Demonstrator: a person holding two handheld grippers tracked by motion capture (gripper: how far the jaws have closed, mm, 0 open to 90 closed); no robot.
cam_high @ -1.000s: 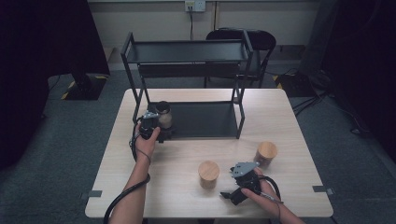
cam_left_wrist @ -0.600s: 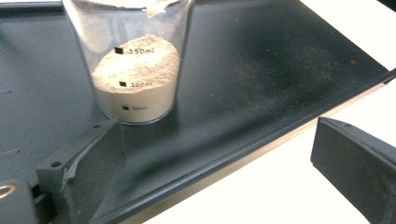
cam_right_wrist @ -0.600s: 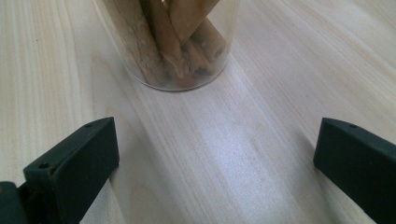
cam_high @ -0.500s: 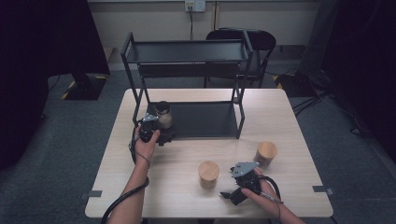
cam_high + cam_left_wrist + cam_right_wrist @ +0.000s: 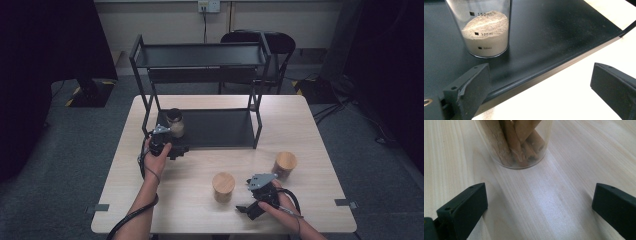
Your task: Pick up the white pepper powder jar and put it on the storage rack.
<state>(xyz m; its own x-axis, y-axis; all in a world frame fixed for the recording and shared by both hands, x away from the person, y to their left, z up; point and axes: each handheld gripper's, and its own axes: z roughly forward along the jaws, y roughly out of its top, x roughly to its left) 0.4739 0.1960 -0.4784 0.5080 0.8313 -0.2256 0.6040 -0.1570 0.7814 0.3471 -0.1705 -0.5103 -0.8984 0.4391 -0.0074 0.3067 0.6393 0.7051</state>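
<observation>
Three jars are in the high view: one with a dark lid (image 5: 175, 121) stands on the bottom shelf of the black rack (image 5: 220, 129), and two with wooden lids stand on the table (image 5: 200, 210), one (image 5: 223, 185) near the middle front and another (image 5: 285, 165) to its right. The left gripper (image 5: 170, 145) sits at the rack's front left edge, just in front of the dark-lidded jar. The right gripper (image 5: 247, 207) rests low on the table near the front edge, just beside the middle wooden-lidded jar.

In the left gripper view, the jaws stand wide apart with nothing between them. One jaw hangs over the shelf's edge, the other over the pale table (image 5: 564, 100). The jar (image 5: 485, 30), apart from both jaws, stands upright on the shelf (image 5: 549, 32); it holds a pale powder up past the 100 ml mark.

In the right gripper view, the jaws are also spread wide and hold nothing. Ahead of them, not touching, a clear jar (image 5: 516, 142) stands on the wooden table (image 5: 574, 170), packed with brown sticks.
</observation>
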